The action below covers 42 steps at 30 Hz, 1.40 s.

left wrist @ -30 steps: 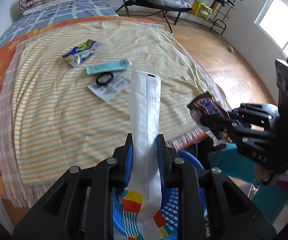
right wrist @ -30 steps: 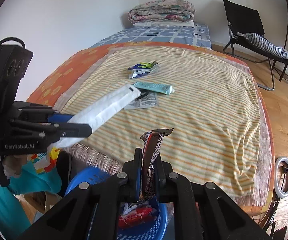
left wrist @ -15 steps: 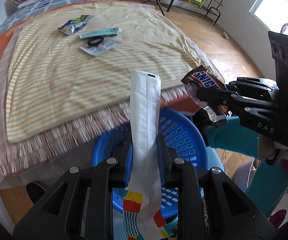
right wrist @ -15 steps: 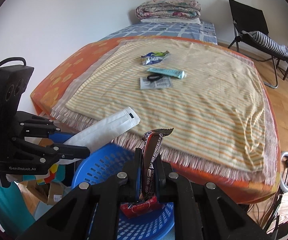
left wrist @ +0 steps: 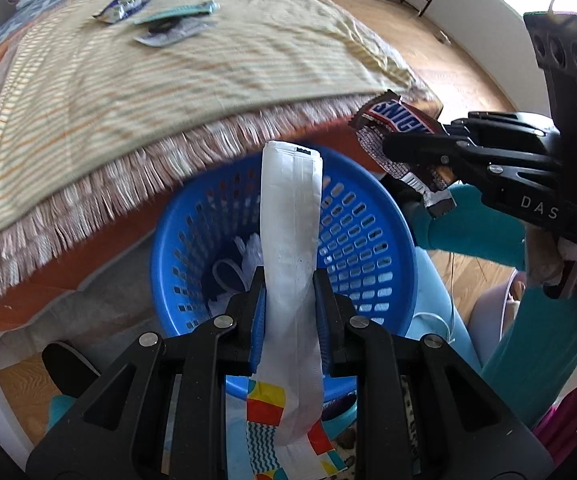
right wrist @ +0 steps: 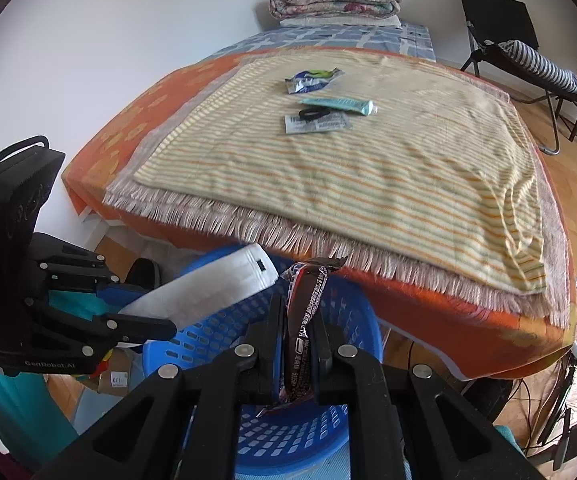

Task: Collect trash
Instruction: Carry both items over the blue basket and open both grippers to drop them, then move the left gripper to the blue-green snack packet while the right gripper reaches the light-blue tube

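My left tongs point(left wrist: 290, 300) grip a white pouch point(left wrist: 290, 216), lower end cut off; right tongs point(right wrist: 296, 340) grip a Snickers wrapper point(right wrist: 302, 316); blue basket point(left wrist: 368, 216) contents partly hidden.

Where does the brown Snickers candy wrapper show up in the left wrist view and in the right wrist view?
Left wrist view: the brown Snickers candy wrapper sits upper right, pinched in the right tongs, past the basket's right rim.
Right wrist view: the wrapper stands bottom centre, upright between the tongs' fingers, over the basket.
Shared landmark: the round blue plastic basket below the fringed bed edge.
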Tool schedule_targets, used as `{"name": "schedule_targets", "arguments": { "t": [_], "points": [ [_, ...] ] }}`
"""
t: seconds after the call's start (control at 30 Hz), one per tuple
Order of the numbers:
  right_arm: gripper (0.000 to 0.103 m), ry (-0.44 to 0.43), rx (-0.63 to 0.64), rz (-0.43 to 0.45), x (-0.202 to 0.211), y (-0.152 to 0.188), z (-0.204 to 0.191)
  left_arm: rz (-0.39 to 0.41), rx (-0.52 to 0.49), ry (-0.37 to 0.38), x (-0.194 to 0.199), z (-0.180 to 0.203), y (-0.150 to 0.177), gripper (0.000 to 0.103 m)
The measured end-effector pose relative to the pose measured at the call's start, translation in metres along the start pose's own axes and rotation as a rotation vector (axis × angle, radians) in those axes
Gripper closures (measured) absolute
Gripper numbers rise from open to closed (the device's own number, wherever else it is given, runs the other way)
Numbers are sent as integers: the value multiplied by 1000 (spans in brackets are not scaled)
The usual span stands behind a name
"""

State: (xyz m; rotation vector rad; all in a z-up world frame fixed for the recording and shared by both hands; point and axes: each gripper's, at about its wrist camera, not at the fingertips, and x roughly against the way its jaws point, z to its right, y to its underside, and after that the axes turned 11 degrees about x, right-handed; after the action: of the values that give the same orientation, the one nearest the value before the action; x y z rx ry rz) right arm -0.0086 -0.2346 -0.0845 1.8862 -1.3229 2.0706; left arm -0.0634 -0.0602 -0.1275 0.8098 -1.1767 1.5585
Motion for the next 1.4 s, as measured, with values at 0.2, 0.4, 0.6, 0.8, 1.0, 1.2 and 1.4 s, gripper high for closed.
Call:
{"name": "schedule_targets", "arguments": {
  "t": [0.2,0.4,0.6,0.8,1.0,1.2,1.4],
  "points": [
    [95,-15,13,-30,-9,6,-6,-36,-8,-14,-11,2,5,82],
    [94,-22,17,-51,-14,9,-8,-57,-2,-27,-17,-3,2,82],
    [89,-26,14,-61,-16,10,-8,-68,14,-40,-18,-7,1,82],
    [72,-29,-2,-65,-16,10,-7,-80,38,-48,-19,-10,0,71],
    [52,-12,-2,-64,-15,10,-8,-72,52,-56,-19,-10,-1,51],
    [30,11,4,-69,-15,9,-8,-58,57,-57,-16,-11,-1,50],
    [17,42,13,-55,-12,6,-8,-43,68,-61,-13,-13,-5,51]
  ]
}}
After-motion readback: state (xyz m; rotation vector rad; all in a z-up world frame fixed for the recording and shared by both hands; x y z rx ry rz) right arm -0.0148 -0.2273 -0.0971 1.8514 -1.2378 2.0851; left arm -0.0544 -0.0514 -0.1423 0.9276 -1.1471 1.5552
